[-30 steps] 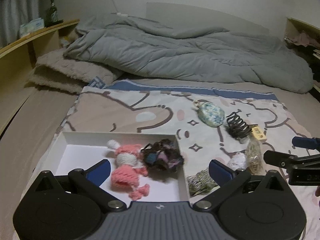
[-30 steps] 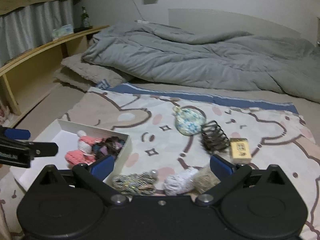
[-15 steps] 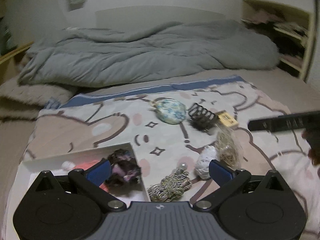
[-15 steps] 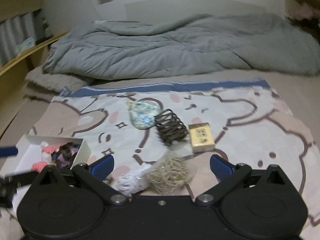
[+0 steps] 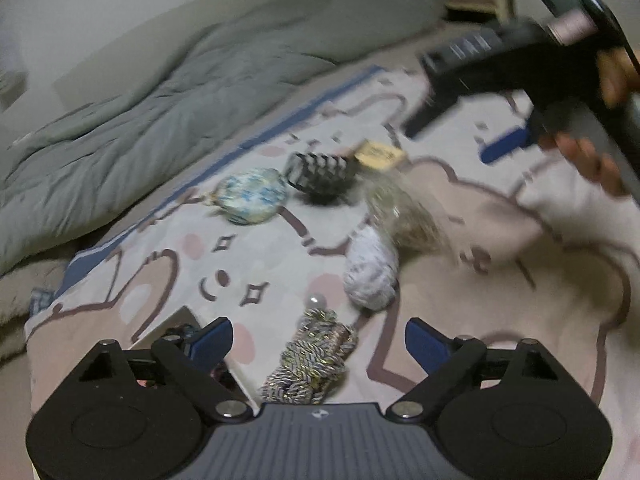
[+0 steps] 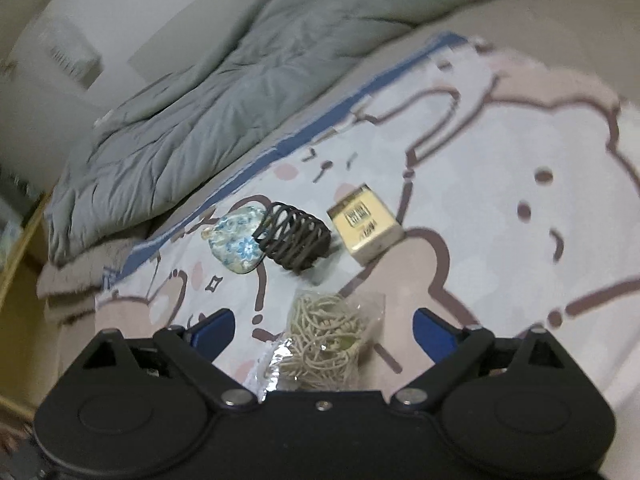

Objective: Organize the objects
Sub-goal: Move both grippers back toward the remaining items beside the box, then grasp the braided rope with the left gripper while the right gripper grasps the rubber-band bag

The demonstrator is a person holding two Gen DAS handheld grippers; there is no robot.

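In the left wrist view, the left gripper [image 5: 318, 338] hung over the bed's printed sheet [image 5: 500, 300], jaws released and just narrowing around a braided cord bundle [image 5: 310, 358]. In the right wrist view, the right gripper [image 6: 322, 330], likewise released and narrowing, straddled a bag of beige bands [image 6: 330, 340].

grey duvet [image 6: 208, 92]: rumpled, upper left of both views | cartoon-print blanket [image 6: 500, 152]: spread flat over the bed, centre to right, blue stripe along its far edge | wooden shelf [image 6: 16, 248]: left edge of right wrist view | wall [image 5: 120, 8]: pale, upper left
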